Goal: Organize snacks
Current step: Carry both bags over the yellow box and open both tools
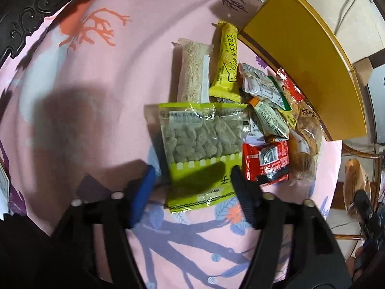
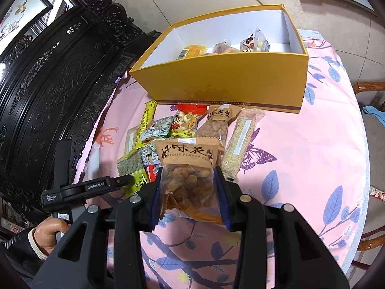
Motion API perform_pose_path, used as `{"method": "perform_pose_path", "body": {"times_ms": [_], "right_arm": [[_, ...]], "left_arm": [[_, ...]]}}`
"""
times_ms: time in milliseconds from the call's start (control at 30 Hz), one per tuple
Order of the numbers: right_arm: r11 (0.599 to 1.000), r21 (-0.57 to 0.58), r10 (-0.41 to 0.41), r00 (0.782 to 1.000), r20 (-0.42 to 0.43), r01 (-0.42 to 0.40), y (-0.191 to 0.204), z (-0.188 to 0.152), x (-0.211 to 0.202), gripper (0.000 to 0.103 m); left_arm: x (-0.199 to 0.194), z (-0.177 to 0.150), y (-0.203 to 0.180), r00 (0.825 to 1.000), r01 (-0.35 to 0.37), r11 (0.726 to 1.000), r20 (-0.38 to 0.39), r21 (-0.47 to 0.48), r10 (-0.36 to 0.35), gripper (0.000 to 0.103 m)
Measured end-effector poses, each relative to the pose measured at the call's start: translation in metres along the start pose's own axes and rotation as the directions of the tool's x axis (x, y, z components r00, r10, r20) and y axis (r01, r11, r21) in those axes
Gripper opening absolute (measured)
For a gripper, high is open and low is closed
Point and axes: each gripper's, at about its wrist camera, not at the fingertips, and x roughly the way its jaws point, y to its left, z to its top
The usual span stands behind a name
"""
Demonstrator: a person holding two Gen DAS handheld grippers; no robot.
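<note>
My left gripper [image 1: 192, 175] points down at the pink printed tablecloth [image 1: 96, 84], jaws apart and gripping nothing. Its blue-padded finger [image 1: 142, 192] stands off the tablecloth at nine o'clock of the lime-green snack pouch [image 1: 202, 149], and the black finger [image 1: 243, 190] lies over the pouch's right bottom corner; whether it touches there I cannot tell. At twelve o'clock of that pouch lie a clear sesame-stick bar [image 1: 192, 72] and a yellow corn-bar wrapper [image 1: 228, 62], side by side. At three o'clock sits a red packet [image 1: 267, 161], with small white-and-green sachets [image 1: 262, 89] piled above it. Further toward two o'clock, the yellow box [image 1: 300, 48] shows only its outer wall.

My right gripper [image 2: 190, 187] is clamped on a brown kraft peanut bag [image 2: 187, 168], both blue pads pressing its clear lower half, lifted above the cloth. At twelve o'clock of it the yellow box [image 2: 216, 82] stands open, a few snacks already on its white floor. At nine o'clock my left hand [image 2: 50, 231] holds the other gripper over the lime-green pouch. At two o'clock lies a second sesame bar [image 2: 240, 144], just beside the held bag.
</note>
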Motion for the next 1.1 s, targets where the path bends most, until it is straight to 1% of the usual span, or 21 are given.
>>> {"method": "perform_pose_path", "body": {"times_ms": [33, 67, 133, 167, 200, 267, 333, 400, 433, 467, 533, 667, 767, 967, 1100], "right_arm": [[1.000, 0.004, 0.001, 1.000, -0.003, -0.001, -0.001, 0.000, 0.000, 0.040], [1.000, 0.007, 0.000, 1.000, -0.007, 0.000, -0.002, -0.001, 0.002, 0.040], [1.000, 0.012, -0.003, 1.000, -0.013, 0.003, -0.003, -0.002, 0.003, 0.040], [1.000, 0.015, -0.001, 1.000, -0.015, 0.002, -0.003, -0.002, 0.004, 0.040], [1.000, 0.017, 0.000, 1.000, -0.017, 0.000, -0.004, -0.003, 0.004, 0.040], [1.000, 0.019, -0.001, 1.000, -0.017, 0.002, -0.004, -0.003, 0.005, 0.040], [1.000, 0.026, -0.001, 1.000, -0.018, 0.001, -0.006, -0.003, 0.006, 0.040], [0.999, 0.034, -0.003, 1.000, -0.019, 0.003, -0.008, -0.004, 0.007, 0.040], [0.999, 0.040, -0.004, 1.000, -0.018, 0.005, -0.010, -0.004, 0.007, 0.040], [0.999, 0.044, -0.004, 1.000, -0.017, 0.005, -0.011, -0.004, 0.007, 0.040], [0.999, 0.054, -0.007, 1.000, -0.018, 0.008, -0.014, -0.005, 0.007, 0.040], [0.998, 0.058, -0.011, 1.000, -0.018, 0.012, -0.016, -0.006, 0.007, 0.040], [0.999, 0.054, -0.010, 1.000, -0.013, 0.010, -0.014, -0.005, 0.006, 0.040], [0.999, 0.037, -0.005, 1.000, 0.004, 0.005, -0.010, -0.002, 0.000, 0.040], [1.000, 0.026, -0.001, 1.000, 0.027, 0.001, -0.005, 0.003, -0.009, 0.040]], "left_arm": [[0.002, 0.001, -0.002, 1.000, -0.010, 1.000, -0.001, 0.009, 0.010, 0.078], [0.005, 0.001, -0.005, 1.000, -0.022, 1.000, -0.006, 0.013, 0.022, 0.082], [0.014, 0.006, -0.010, 0.999, -0.041, 0.999, -0.022, 0.004, 0.041, 0.083], [0.019, 0.007, -0.013, 0.998, -0.050, 0.999, -0.032, 0.001, 0.050, 0.087], [0.023, 0.009, -0.020, 0.997, -0.070, 0.998, -0.026, 0.010, 0.070, 0.088], [0.028, 0.009, -0.033, 0.994, -0.108, 0.992, -0.014, 0.060, 0.109, 0.088], [0.034, 0.005, -0.047, 0.982, -0.188, 0.975, 0.013, 0.123, 0.188, 0.087], [0.035, -0.001, -0.055, 0.971, -0.240, 0.957, 0.051, 0.166, 0.234, 0.078], [0.034, -0.002, -0.056, 0.971, -0.239, 0.954, 0.061, 0.183, 0.232, 0.072], [0.032, -0.003, -0.056, 0.973, -0.230, 0.955, 0.062, 0.188, 0.222, 0.068], [0.029, -0.007, -0.052, 0.976, -0.215, 0.957, 0.063, 0.194, 0.206, 0.066], [0.021, -0.013, -0.037, 0.984, -0.175, 0.969, 0.057, 0.176, 0.168, 0.064], [0.009, -0.016, -0.029, 0.987, -0.155, 0.972, 0.078, 0.175, 0.143, 0.064], [-0.030, -0.017, -0.032, 0.980, -0.137, 0.970, 0.172, 0.201, 0.103, 0.064], [-0.058, -0.008, -0.050, 0.969, -0.118, 0.965, 0.240, 0.235, 0.060, 0.064]]}}
